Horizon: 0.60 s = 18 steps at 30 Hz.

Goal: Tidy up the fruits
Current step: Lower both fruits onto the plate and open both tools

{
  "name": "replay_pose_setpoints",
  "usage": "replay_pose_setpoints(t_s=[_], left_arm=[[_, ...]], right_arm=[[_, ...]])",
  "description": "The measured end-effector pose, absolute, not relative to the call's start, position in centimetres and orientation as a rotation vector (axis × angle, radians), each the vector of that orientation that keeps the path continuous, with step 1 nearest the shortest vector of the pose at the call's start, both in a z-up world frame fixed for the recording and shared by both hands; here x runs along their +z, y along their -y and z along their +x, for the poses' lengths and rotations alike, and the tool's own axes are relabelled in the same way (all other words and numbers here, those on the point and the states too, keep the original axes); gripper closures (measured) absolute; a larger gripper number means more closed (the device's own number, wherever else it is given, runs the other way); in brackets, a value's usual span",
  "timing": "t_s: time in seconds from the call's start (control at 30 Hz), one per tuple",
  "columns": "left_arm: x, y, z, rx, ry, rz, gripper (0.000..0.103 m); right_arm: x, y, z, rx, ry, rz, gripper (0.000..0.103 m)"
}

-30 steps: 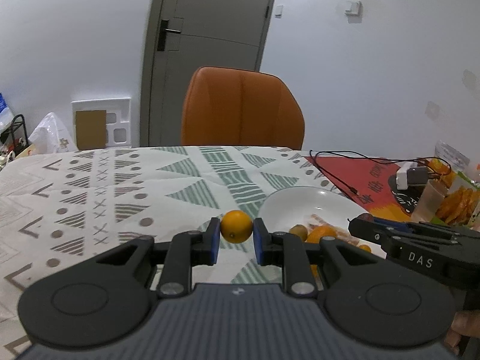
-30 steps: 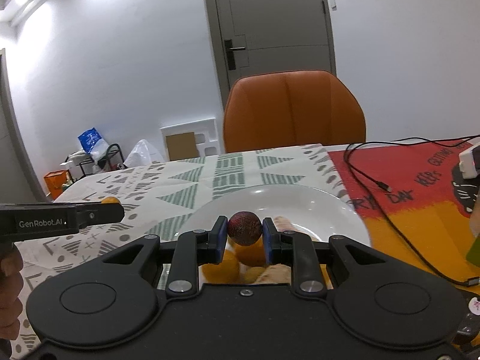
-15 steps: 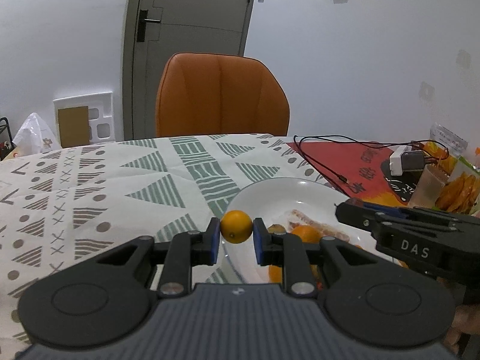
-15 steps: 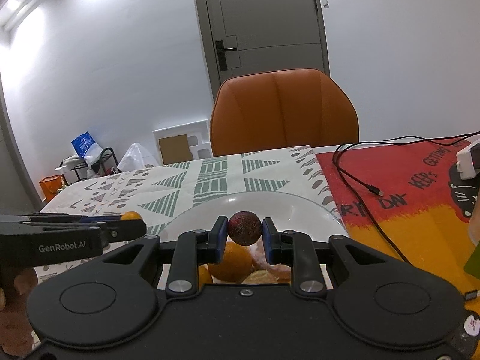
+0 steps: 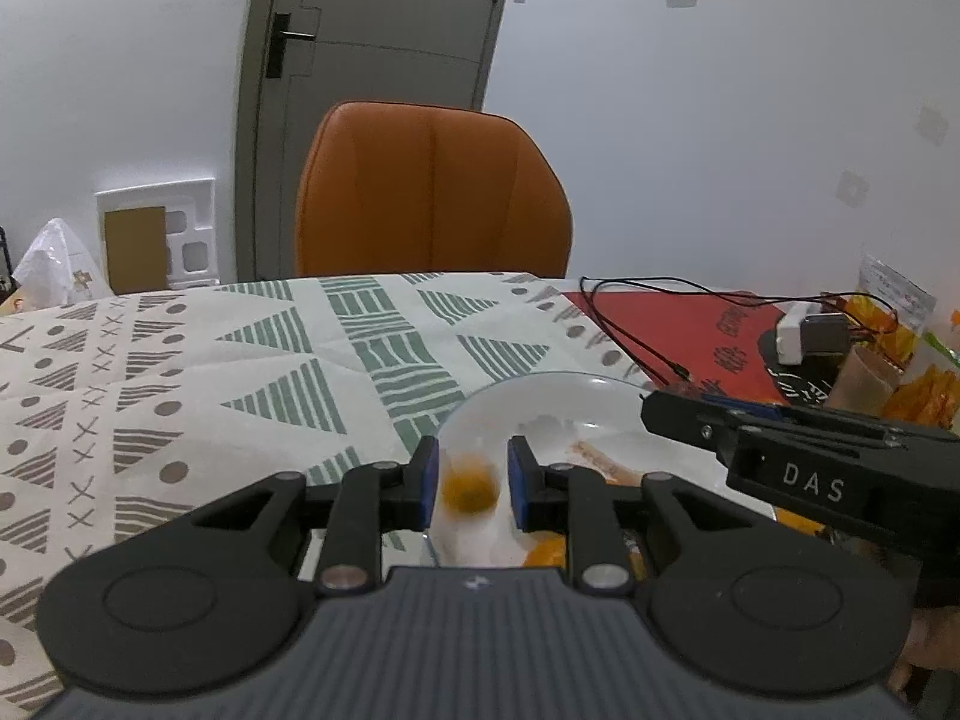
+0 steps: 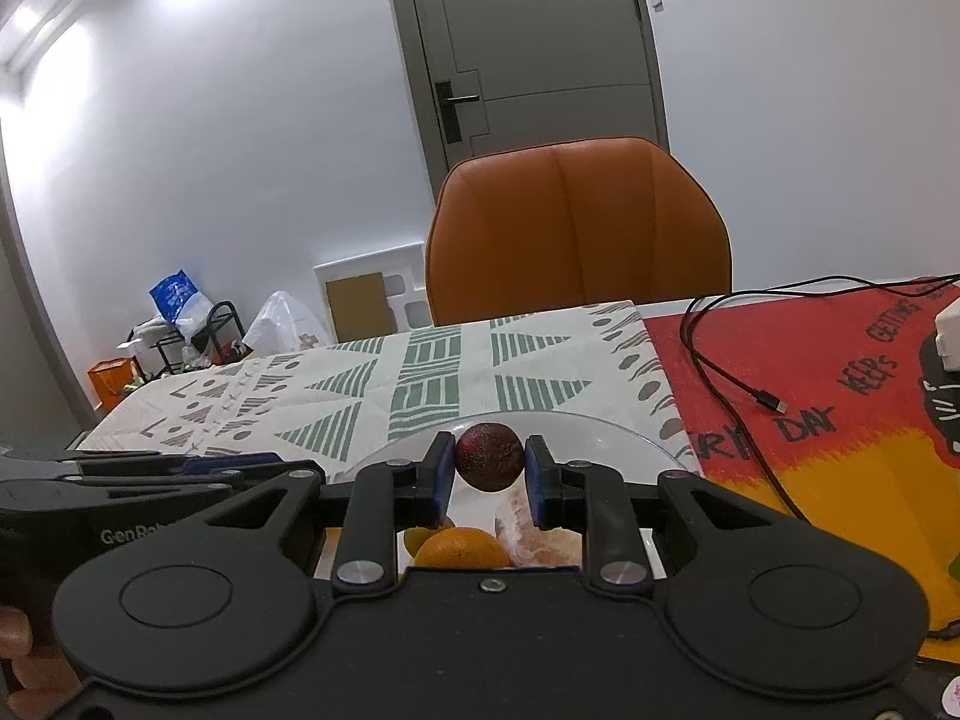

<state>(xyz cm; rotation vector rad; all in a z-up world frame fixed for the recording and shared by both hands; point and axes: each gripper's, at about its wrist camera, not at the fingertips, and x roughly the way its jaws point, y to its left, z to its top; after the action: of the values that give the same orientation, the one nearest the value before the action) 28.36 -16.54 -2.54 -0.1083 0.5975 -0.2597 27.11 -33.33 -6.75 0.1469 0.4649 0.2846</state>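
Observation:
My left gripper (image 5: 473, 474) hovers over the near rim of a white plate (image 5: 600, 402) with its jaws slightly apart. A small orange fruit (image 5: 470, 489), blurred by motion, sits just below the pads and touches neither. Another orange (image 5: 543, 552) lies in the plate. My right gripper (image 6: 487, 471) is shut on a dark red round fruit (image 6: 487, 457) above the plate (image 6: 630, 438), where an orange (image 6: 462, 549) and peeled segments (image 6: 540, 540) lie. Each gripper shows at the edge of the other's view.
A patterned tablecloth (image 5: 240, 372) covers the table, with a red and yellow mat (image 6: 840, 420) to the right. A black cable (image 6: 720, 372) crosses the mat. A charger (image 5: 810, 336) and snack packets (image 5: 918, 384) stand at far right. An orange chair (image 5: 432, 192) faces the far edge.
The left gripper moved right over the plate, and its jaws parted. The small orange fruit has slipped down out of the pads. The right gripper still holds the dark red fruit.

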Motion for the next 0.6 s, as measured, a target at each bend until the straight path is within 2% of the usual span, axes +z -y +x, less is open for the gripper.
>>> replay_pose_setpoints(t_s=[0.27,0.37,0.47,0.5,0.57,0.6], left_arm=[[-1.7,14.6,27.9,-0.22,-0.584,-0.128,0.078],[-1.5,13.8,27.8,-0.201,-0.585,-0.13,0.078],[-1.3,12.9,27.4,-0.186,-0.582,-0.139,0.077],[-1.2,12.7,27.3,-0.183,-0.578,-0.14,0.074],[-1.0,12.2,26.8,-0.186,-0.566,-0.144,0.06],[-0.9,12.0,26.5,-0.182,-0.561,-0.146,0.049]], right_arm=[[-7.1,32.4,27.5,0.294,-0.47,0.156,0.08],[-7.0,32.0,27.7,0.308,-0.47,0.164,0.067],[-6.8,32.0,27.5,0.306,-0.471,0.164,0.067],[-6.8,32.1,27.3,0.303,-0.471,0.172,0.067],[-6.7,32.4,26.8,0.289,-0.47,0.189,0.066],[-6.7,32.5,26.6,0.281,-0.469,0.198,0.066]])
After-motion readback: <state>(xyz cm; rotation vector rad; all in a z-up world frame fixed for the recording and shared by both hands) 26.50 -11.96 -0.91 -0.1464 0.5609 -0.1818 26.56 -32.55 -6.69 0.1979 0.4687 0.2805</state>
